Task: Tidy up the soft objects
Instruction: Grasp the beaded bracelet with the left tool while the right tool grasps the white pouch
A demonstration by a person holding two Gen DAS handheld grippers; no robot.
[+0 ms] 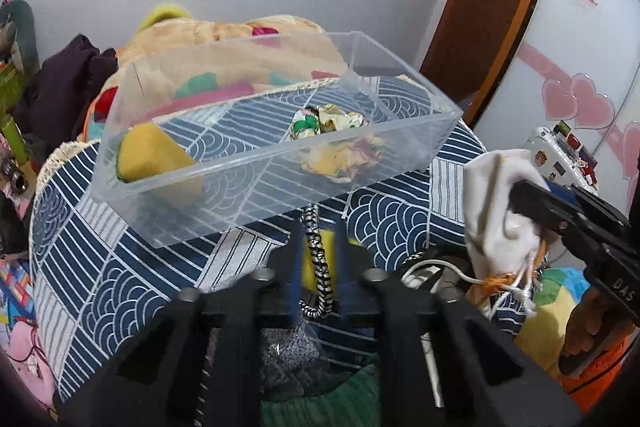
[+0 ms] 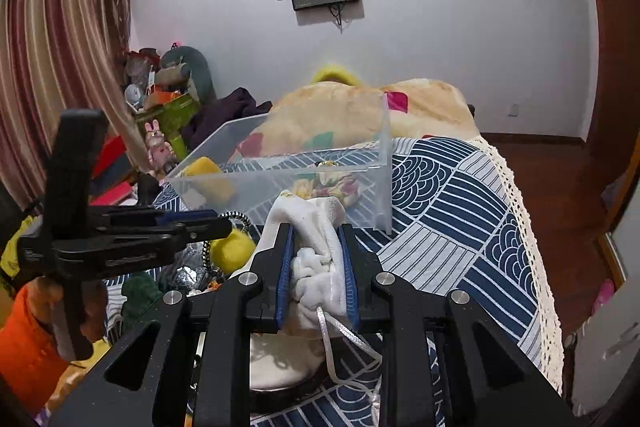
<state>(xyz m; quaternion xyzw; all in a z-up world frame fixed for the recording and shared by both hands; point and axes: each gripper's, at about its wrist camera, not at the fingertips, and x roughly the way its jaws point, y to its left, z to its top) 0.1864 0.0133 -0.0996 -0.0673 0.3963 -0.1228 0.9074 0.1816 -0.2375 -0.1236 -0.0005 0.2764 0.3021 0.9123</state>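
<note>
Left wrist view, reading left to right: a clear plastic bin [image 1: 276, 131] sits tilted on the blue-and-white patterned cloth [image 1: 92, 267] and fills the centre of the frame. In the bin's left end lies a yellow sponge [image 1: 154, 157]; toward its middle and right lies a crumpled floral fabric piece [image 1: 326, 121]. At lower centre the left gripper [image 1: 318, 267] has its two fingers pressed nearly together on a black-and-white braided cord [image 1: 318, 259], which runs between them and loops out below; a yellow soft object [image 1: 310, 267] shows behind the cord, contact unclear. At right of the frame the right gripper [image 1: 532, 203] pinches a white drawstring pouch [image 1: 494, 203], held in the air to the right of the bin, with its strings dangling below. Right wrist view, left to right: the left gripper [image 2: 224, 225] enters from the left edge, seen side-on, with the cord [image 2: 224, 227] at its tip and a yellow ball-like object [image 2: 232, 251] just beyond. The bin [image 2: 280, 163] stands at centre on the cloth [image 2: 460, 219], sponge [image 2: 206, 173] at its left end. At lower centre the right gripper [image 2: 318, 267] clamps the pouch [image 2: 316, 251] between its blue pads [image 2: 285, 279], bunched fabric filling the gap. The pouch top overlaps the bin's near wall in the picture.
</note>
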